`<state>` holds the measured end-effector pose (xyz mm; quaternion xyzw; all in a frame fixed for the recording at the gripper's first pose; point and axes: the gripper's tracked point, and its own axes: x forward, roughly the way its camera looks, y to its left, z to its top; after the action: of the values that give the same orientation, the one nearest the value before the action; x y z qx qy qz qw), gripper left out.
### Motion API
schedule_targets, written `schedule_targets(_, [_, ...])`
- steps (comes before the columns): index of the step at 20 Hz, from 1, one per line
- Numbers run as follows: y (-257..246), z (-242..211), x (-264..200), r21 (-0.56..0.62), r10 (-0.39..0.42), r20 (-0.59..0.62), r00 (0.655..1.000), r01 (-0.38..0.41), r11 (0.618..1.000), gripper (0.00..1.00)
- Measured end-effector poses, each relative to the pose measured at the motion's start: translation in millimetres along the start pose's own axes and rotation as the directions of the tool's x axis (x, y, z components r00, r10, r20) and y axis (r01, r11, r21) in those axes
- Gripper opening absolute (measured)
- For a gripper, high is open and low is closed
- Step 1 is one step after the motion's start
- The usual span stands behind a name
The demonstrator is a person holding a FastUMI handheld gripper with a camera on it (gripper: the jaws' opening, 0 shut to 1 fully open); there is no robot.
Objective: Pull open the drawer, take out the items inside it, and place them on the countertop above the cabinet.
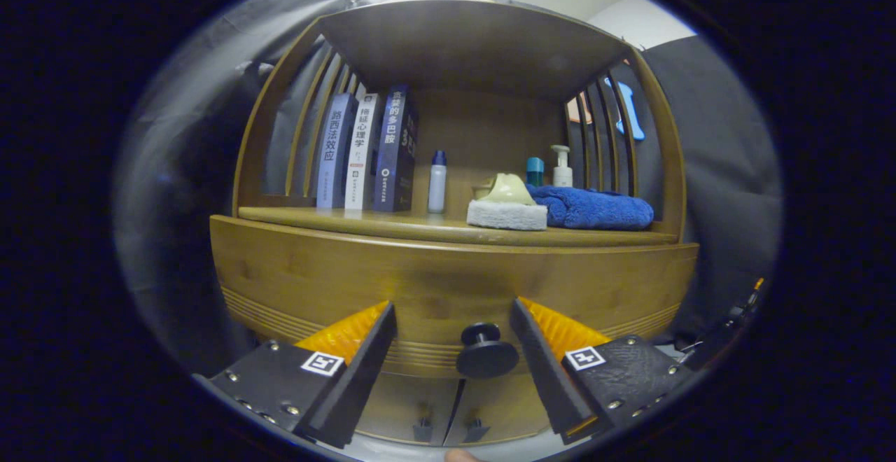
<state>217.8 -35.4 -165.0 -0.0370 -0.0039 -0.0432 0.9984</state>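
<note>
Two fingers of the gripper (453,325) stand spread apart, and the round dark knob (485,353) of the wooden drawer (448,283) sits in the gap between them, touched by neither. The drawer front is shut flush with the cabinet, so whatever lies inside is hidden. Below the drawer, two cabinet doors (448,406) meet at a seam, each with a small dark handle.

Above the drawer runs the countertop (392,225), roofed and flanked by curved wooden slats. On it, to the left, three books (365,152) stand upright side by side, with a white bottle with a blue cap (437,182) just beside them. Farther right, a pale green object rests on a white sponge (507,214), touching a folded blue towel (593,208). Behind these stand a teal-capped container (535,171) and a white pump bottle (561,166).
</note>
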Motion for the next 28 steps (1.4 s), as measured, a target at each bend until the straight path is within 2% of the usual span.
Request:
schedule_targets(12, [-2, 5, 20, 0.024, -0.008, 0.018, 1.0, 0.007, 1.0, 0.99])
schedule_targets(18, [-2, -15, 17, 0.033, -0.003, -0.089, 0.996, 0.006, 0.999, 0.99])
schedule_targets(20, [-2, -30, 6, 0.035, 0.009, -0.135, 0.991, -0.004, 0.999, 1.0])
schedule_targets(28, [-11, -61, -58, 0.005, 0.009, -0.18, 0.984, -0.009, 1.0, 0.99])
